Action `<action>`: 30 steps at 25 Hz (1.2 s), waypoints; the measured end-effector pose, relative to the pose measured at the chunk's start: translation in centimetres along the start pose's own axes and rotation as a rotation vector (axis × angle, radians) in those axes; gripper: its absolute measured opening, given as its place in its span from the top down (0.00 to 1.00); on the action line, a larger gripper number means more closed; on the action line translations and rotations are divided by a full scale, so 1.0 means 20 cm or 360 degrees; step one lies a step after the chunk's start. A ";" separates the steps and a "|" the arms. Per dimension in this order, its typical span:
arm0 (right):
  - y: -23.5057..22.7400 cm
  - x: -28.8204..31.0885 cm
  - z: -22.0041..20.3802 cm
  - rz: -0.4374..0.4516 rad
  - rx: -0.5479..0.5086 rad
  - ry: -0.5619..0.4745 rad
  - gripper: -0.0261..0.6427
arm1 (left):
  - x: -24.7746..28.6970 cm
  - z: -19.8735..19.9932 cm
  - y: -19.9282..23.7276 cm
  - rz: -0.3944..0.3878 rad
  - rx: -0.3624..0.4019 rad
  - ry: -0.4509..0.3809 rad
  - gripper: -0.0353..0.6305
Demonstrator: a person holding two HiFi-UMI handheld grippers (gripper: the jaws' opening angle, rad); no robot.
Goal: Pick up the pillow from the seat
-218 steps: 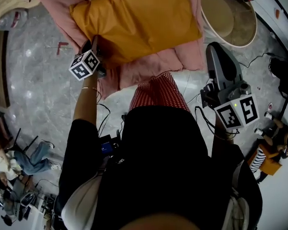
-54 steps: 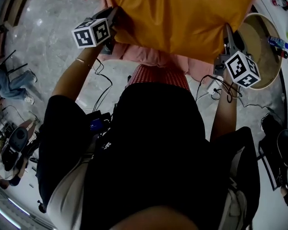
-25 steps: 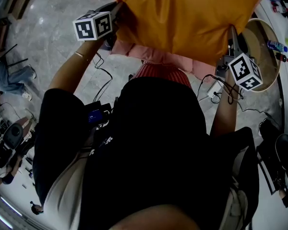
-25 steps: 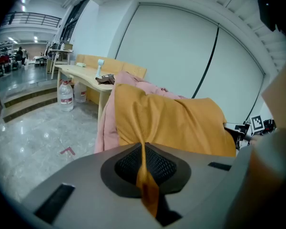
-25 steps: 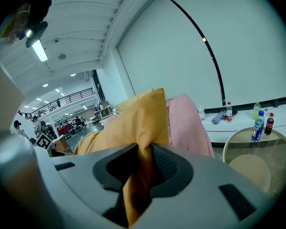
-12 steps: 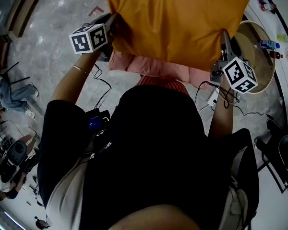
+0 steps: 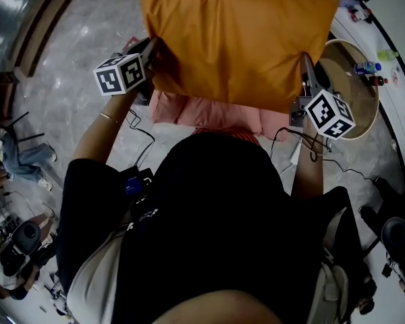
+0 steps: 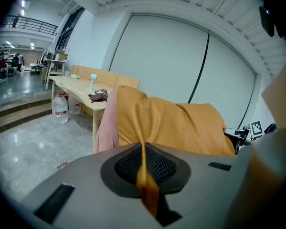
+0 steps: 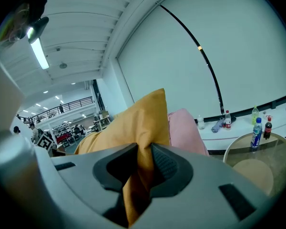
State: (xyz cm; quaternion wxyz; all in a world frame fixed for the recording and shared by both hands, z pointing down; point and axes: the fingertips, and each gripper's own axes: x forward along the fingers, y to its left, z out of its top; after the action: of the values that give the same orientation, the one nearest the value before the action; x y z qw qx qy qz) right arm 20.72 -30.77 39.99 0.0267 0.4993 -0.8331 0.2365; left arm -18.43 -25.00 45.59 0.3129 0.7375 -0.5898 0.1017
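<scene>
An orange pillow (image 7: 239, 39) hangs in the air between both grippers, lifted above a pink cushioned seat (image 7: 209, 111). My left gripper (image 7: 150, 54) is shut on the pillow's left edge; in the left gripper view a thin fold of orange pillow (image 8: 171, 125) runs between its pads. My right gripper (image 7: 304, 69) is shut on the pillow's right edge, with a thicker bunch of the pillow (image 9: 138, 175) pinched in its jaws. The pink seat (image 9: 186, 128) shows behind the pillow in the right gripper view.
A round glass-topped table (image 7: 354, 90) with bottles (image 7: 364, 67) stands at the right. Cables (image 7: 283, 140) trail on the grey marble floor below. A wooden table (image 8: 81, 87) and a water jug (image 8: 60, 109) stand off to the left in the left gripper view.
Both grippers have risen with the pillow, which now hangs higher above the pink seat. Both grips are unchanged.
</scene>
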 end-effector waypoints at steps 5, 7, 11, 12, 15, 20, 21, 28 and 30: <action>-0.06 -0.03 0.05 0.0004 0.0051 -0.0042 0.81 | 0.02 0.07 -0.07 -0.0014 -0.0009 -0.0045 0.91; -0.05 -0.05 0.08 0.0004 0.0066 -0.0060 0.81 | 0.00 0.11 -0.09 -0.0018 -0.0003 -0.0055 0.91; -0.02 -0.10 0.13 0.0014 0.0065 -0.0101 0.81 | -0.05 0.16 -0.13 -0.0024 -0.0002 -0.0086 0.91; -0.02 -0.11 0.14 0.0019 0.0061 -0.0111 0.81 | -0.05 0.17 -0.13 -0.0026 -0.0008 -0.0088 0.91; -0.02 -0.14 0.20 0.0023 0.0040 -0.0153 0.81 | -0.06 0.21 -0.17 -0.0040 0.0009 -0.0112 0.91; -0.02 -0.18 0.28 0.0021 0.0028 -0.0209 0.81 | -0.10 0.29 -0.22 -0.0071 0.0008 -0.0156 0.91; -0.02 -0.19 0.29 0.0021 0.0029 -0.0219 0.81 | -0.10 0.30 -0.23 -0.0074 0.0021 -0.0162 0.91; -0.01 -0.22 0.38 0.0044 0.0046 -0.0281 0.81 | -0.16 0.44 -0.30 -0.0101 0.0040 -0.0271 0.91; 0.00 -0.21 0.41 0.0060 0.0048 -0.0299 0.81 | -0.18 0.48 -0.31 -0.0114 0.0027 -0.0308 0.91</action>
State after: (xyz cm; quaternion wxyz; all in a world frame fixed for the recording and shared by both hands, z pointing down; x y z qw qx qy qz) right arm 24.47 -30.82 31.51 -0.0637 0.5039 -0.8375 0.2016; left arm -15.78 -27.07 34.04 0.2516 0.7671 -0.5897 0.0237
